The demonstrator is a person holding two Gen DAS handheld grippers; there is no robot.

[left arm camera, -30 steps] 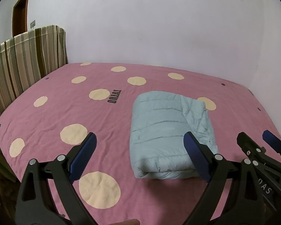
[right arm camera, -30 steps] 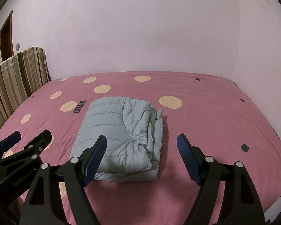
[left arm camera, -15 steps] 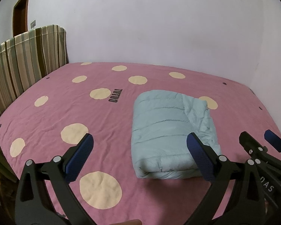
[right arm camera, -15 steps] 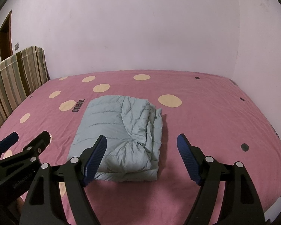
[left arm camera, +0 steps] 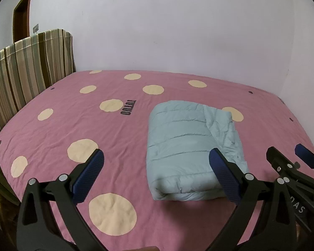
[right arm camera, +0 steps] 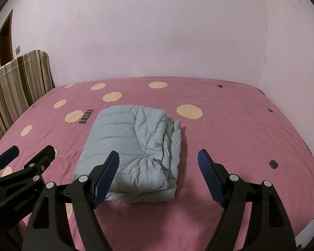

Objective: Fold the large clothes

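Holding both grippers back from the bed, we look down at a pale blue puffer jacket [left arm camera: 190,152] that already lies folded into a compact, thick rectangle on the pink polka-dot bedsheet [left arm camera: 119,150], a little toward the near edge and beside the printed lettering [left arm camera: 128,107]. We judge the folding essentially done: the left side shows a clean rounded fold, while the right side, seen from the right wrist view [right arm camera: 136,150], shows stacked, slightly ragged layer edges and some creasing near the front corner. At most a bit of tidying or squaring of those edges seems left.

Our left gripper [left arm camera: 157,175] stands with its jaws spread wide and nothing between them; the blue pads sit apart from the jacket, in the air above the sheet. Our right gripper [right arm camera: 159,177] is also spread, somewhat narrower, and grips nothing; the bundle only appears between its fingers because it lies beyond them.

Compared with a second ago, the left jaws have widened slightly, the pads sitting farther apart in the frame. The jacket has not shifted, the right jaws keep the same gap, and neither view has really moved.
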